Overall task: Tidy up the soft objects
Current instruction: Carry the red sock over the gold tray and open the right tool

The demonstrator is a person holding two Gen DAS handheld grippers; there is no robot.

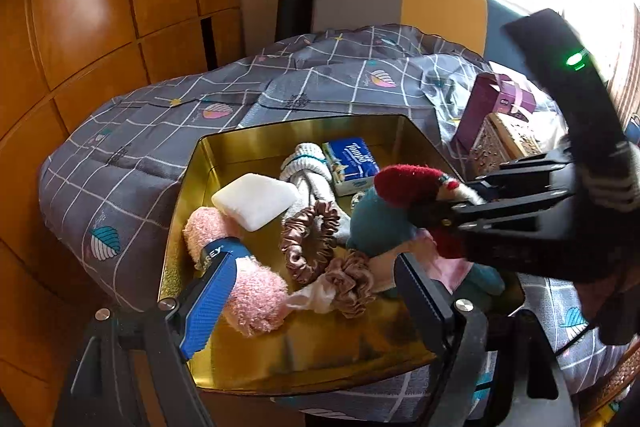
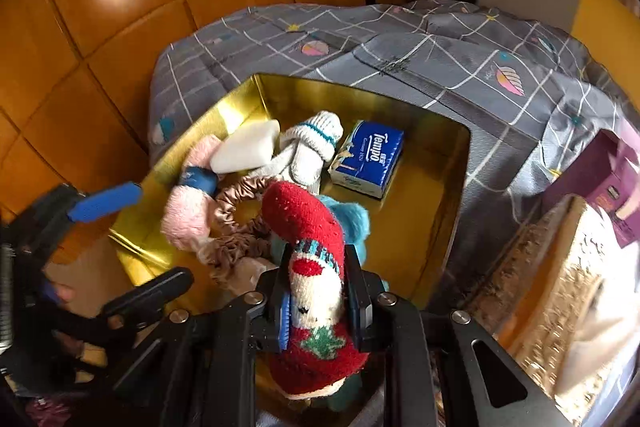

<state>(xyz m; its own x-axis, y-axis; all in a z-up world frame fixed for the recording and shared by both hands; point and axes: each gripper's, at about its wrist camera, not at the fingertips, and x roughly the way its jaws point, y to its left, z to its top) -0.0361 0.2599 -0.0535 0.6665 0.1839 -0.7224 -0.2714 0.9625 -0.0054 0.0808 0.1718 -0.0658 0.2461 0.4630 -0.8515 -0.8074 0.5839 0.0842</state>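
The gold tin (image 1: 280,131) is crowded along its left and middle: a pink fluffy sock (image 1: 240,275), a white sponge (image 1: 256,201), a white knit sock (image 1: 308,171), two satin scrunchies (image 1: 308,247) and a teal plush (image 1: 372,223) lie touching or overlapping. A Tempo tissue pack (image 2: 368,157) fills the far corner. Bare tin floor shows to the right of the tissue pack (image 2: 424,211) and along the near edge (image 1: 320,339). The tin's upright walls (image 2: 460,187) bar entry from the sides; the way in is from above. A purple box (image 2: 600,183) and an ornate gold box (image 2: 552,287) stand close beside the tin's right side, narrowing the approach there. Checked grey bedding (image 1: 132,163) rises around the far and left sides.
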